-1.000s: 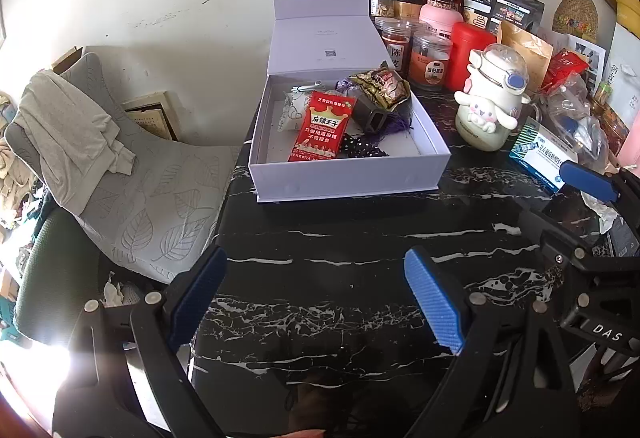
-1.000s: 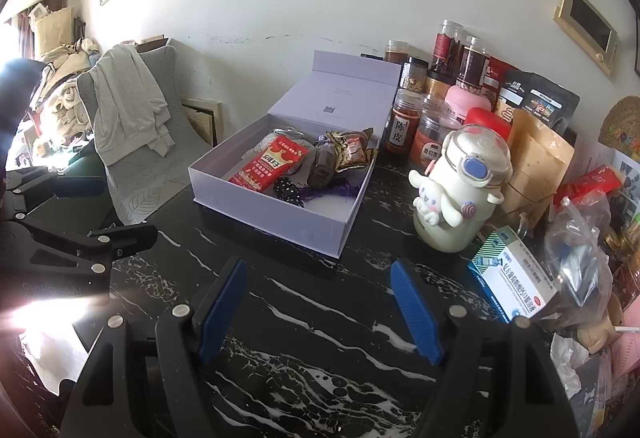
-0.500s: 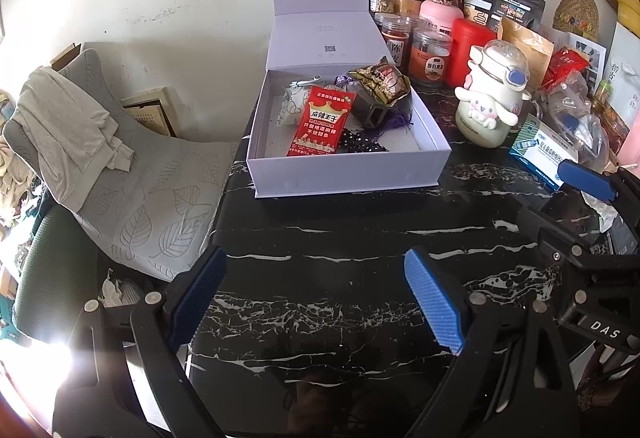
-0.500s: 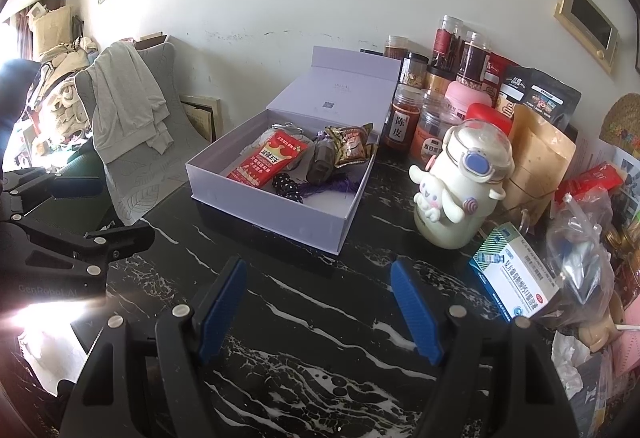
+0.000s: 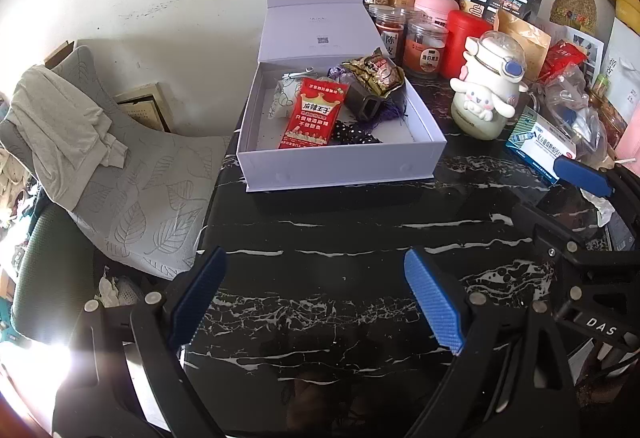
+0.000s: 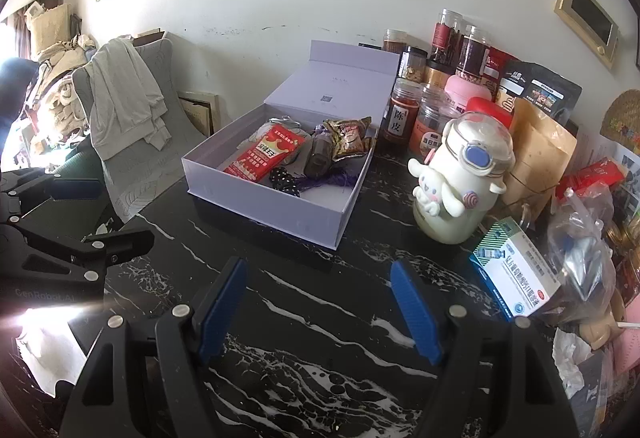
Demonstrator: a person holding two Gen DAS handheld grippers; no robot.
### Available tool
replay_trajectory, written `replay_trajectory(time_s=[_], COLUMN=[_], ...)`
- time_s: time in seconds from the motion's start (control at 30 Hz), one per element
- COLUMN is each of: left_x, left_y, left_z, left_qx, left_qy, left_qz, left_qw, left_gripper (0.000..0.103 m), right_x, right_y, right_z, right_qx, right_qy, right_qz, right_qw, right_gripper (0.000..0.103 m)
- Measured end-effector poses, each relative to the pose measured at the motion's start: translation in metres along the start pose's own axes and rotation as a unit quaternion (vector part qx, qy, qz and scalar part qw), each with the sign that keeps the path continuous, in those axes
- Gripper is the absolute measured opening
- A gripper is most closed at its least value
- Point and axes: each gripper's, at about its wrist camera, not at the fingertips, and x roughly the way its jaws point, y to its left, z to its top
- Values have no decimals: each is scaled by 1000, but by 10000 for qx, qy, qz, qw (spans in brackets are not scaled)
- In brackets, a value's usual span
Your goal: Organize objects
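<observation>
The left gripper (image 5: 316, 290) is held over the near part of the black marble-patterned table (image 5: 360, 230), jaws set wide apart with nothing between the blue pads and nothing gripped. The right gripper (image 6: 320, 302) hangs likewise over the near table surface, jaws well parted and empty; it also shows at the right edge of the left wrist view. An open lavender box (image 5: 340, 166) sits on the far left part of the table, its lid (image 5: 320, 26) hinged up and leaning toward the wall. Inside the box lie a red snack packet (image 5: 314, 114) toward the left, a white patterned pouch (image 5: 284, 100) partly under it, a dark brown-gold snack bag (image 5: 378, 72) at the far right corner, a dark block-shaped item (image 5: 366, 104) just beside that, a purple tassel (image 6: 332, 180) and a black dotted item (image 5: 354, 132) near the front wall. To the right of the box, apart from it, stands a cream cartoon-dog bottle (image 5: 486, 94). A blue-and-white medicine carton (image 6: 516, 274) lies nearer on the right, just beside a clear plastic bag (image 6: 584, 238). Jars (image 5: 424, 46) and pouches crowd the far right against the wall. Left of the table stands a grey leaf-patterned chair (image 5: 136, 194) with a garment (image 5: 60, 130) draped over its back.
</observation>
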Motion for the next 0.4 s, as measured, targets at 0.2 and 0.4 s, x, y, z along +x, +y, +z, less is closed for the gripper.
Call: replay_trajectory(time_s=[0.2, 0.4], left_x=[5, 14], left_y=[-2, -8], left_z=[1, 4], left_qx=[17, 65], left_qy=[83, 197], left_qz=[3, -30], left_qw=[10000, 9998], left_gripper=[90, 90], right_x=[2, 6], right_y=[-3, -11], right_z=[-2, -4], right_qx=[24, 101], right_qy=[32, 83], right_qz=[-2, -18], right_qw=[10000, 9999], right_gripper=[75, 75])
